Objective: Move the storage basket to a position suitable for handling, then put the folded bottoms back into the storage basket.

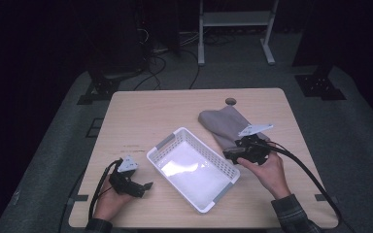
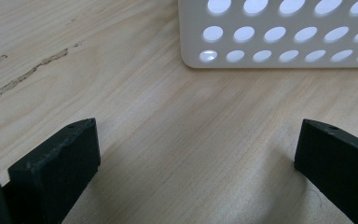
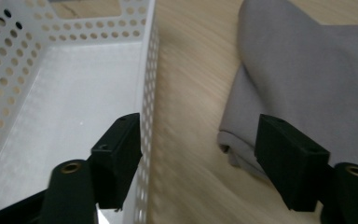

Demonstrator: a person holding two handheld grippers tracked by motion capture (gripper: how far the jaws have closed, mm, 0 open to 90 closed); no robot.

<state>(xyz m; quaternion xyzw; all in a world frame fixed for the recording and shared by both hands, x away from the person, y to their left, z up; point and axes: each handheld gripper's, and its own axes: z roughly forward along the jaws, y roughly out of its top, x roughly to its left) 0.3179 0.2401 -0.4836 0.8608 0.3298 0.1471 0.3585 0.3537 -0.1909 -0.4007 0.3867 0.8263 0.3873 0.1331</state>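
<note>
White basket (image 1: 193, 167) sits between grippers; grey cloth (image 1: 223, 124) beside; both fingers apart.

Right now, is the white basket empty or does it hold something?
Empty. The white basket shows a bare floor in the high view and right gripper view; the grey cloth lies beside it on the table.

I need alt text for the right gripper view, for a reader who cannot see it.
The open right hand-held gripper hangs over a wooden table, one jaw over the wall of an empty white perforated basket, the other over the edge of a folded grey cloth.
</note>
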